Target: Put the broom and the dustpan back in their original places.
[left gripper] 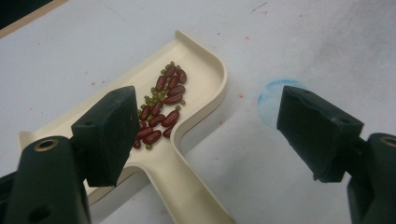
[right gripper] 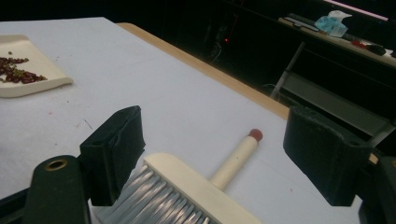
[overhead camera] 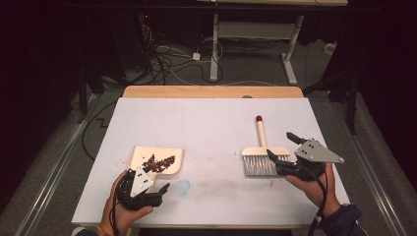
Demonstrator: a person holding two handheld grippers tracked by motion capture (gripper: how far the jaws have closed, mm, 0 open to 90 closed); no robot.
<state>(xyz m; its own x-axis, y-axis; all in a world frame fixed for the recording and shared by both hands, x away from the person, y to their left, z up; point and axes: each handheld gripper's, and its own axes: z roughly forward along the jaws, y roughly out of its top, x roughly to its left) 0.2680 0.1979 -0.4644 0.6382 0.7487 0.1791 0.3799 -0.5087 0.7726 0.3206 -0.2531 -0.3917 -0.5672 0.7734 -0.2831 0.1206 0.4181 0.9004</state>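
both my grippers [overhead camera: 158,192] [overhead camera: 283,147] gape empty: left jaws straddle the dustpan [left gripper: 196,65] handle lower-left with beans [left gripper: 161,105] aboard, so pinch it level, right near the brush [right gripper: 205,186] centre-right.

One dustpan [overhead camera: 156,158], one brush [overhead camera: 263,155], two grippers — and many beans [left gripper: 163,105] (uncountable).

dustpan [left gripper: 196,154] handle end: cut by bottom edge | brush [right gripper: 196,191] bristles: cut off below
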